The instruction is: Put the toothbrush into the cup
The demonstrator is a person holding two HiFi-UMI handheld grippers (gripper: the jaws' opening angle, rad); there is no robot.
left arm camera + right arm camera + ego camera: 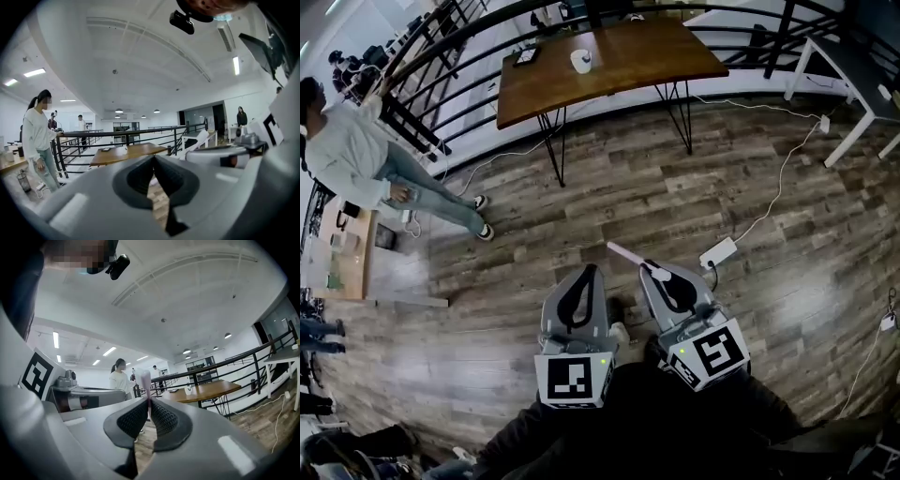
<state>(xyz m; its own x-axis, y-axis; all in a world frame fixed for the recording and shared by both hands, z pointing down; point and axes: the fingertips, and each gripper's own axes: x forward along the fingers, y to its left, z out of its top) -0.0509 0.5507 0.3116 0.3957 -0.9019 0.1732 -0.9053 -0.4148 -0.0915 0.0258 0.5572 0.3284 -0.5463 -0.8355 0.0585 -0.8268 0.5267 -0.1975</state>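
Note:
A pale pink toothbrush (628,255) sticks out up and to the left from my right gripper (657,274), which is shut on its handle. In the right gripper view the toothbrush (145,380) rises upright from between the black pads (165,419). My left gripper (589,273) hangs beside it, shut, with nothing between its jaws. The white cup (581,62) stands far ahead on a brown wooden table (628,56); the cup (189,389) is small and distant in the right gripper view. Both grippers hang over the wooden floor, well short of the table.
A dark flat device (525,56) lies on the table left of the cup. A black railing (441,56) runs behind the table. A person (356,150) stands at the left. A white power strip (718,253) with a cable lies on the floor. A white table (862,66) stands at the far right.

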